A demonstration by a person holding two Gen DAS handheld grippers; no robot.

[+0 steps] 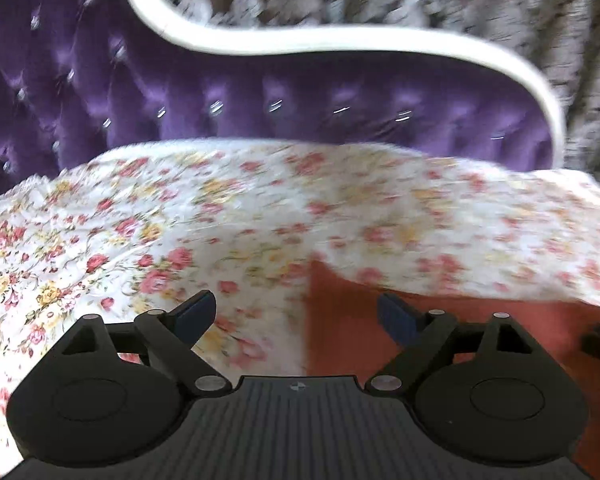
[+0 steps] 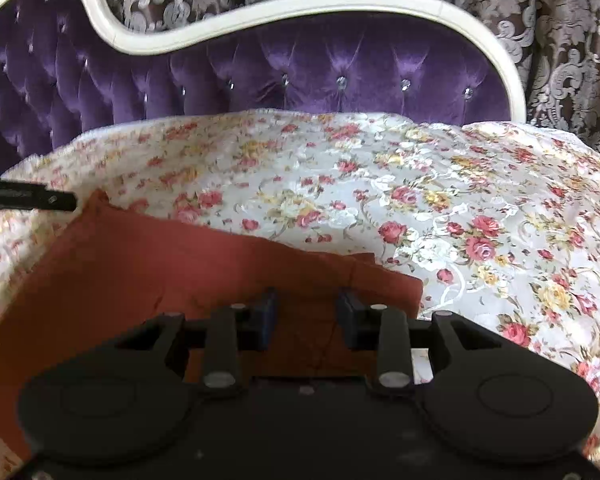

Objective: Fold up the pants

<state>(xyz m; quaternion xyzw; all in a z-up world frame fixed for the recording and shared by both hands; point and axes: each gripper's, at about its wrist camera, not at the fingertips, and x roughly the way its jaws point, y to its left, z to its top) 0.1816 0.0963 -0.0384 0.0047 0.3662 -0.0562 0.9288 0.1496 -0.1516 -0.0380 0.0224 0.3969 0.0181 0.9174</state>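
Observation:
Rust-orange pants (image 2: 148,264) lie flat on the floral bedspread (image 2: 440,208), with a folded edge running across the middle of the right wrist view. My right gripper (image 2: 308,316) hovers low over the pants near their right corner. Its jaws stand partly apart, and flat fabric shows in the gap with nothing pinched. In the left wrist view the pants (image 1: 352,320) fill the lower right. My left gripper (image 1: 296,316) is open wide above their left edge and holds nothing. Part of the left gripper (image 2: 32,198) shows as a black bar at the left of the right wrist view.
A purple tufted headboard (image 2: 320,68) with a curved cream frame (image 2: 340,0) rises behind the bed. A patterned brown and grey curtain (image 2: 560,60) hangs behind it. The bedspread (image 1: 120,232) stretches left and right of the pants. The left wrist view is motion-blurred.

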